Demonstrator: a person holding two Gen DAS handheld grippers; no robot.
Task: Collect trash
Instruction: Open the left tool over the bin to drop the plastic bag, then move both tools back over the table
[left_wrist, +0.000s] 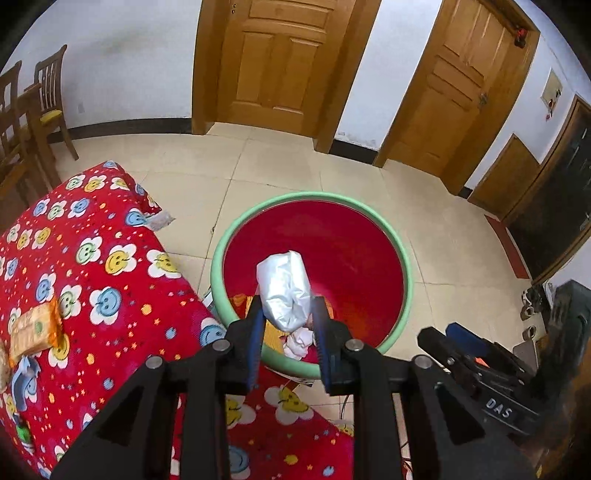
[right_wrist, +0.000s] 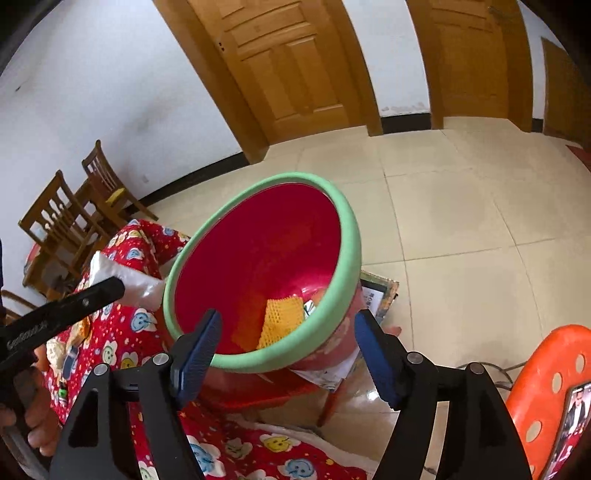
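My left gripper (left_wrist: 288, 321) is shut on a silver foil wrapper (left_wrist: 284, 291) and holds it over the red basin with a green rim (left_wrist: 221, 243). A crumpled white tissue (left_wrist: 297, 343) and an orange wrapper lie in the basin. My right gripper (right_wrist: 286, 347) is open and empty, its fingers on either side of the basin's near rim (right_wrist: 258, 360). The orange mesh wrapper (right_wrist: 280, 321) shows inside the basin. The left gripper with the foil wrapper (right_wrist: 122, 275) shows at the left in the right wrist view. An orange snack packet (left_wrist: 35, 326) lies on the red flowered tablecloth (left_wrist: 110, 258).
The basin rests on a red stool beside the table. An orange plastic stool (right_wrist: 546, 387) with a phone on it stands at the right. Wooden chairs (right_wrist: 70, 225) stand by the wall on the left. Two wooden doors (left_wrist: 280, 62) are behind. The floor is tiled.
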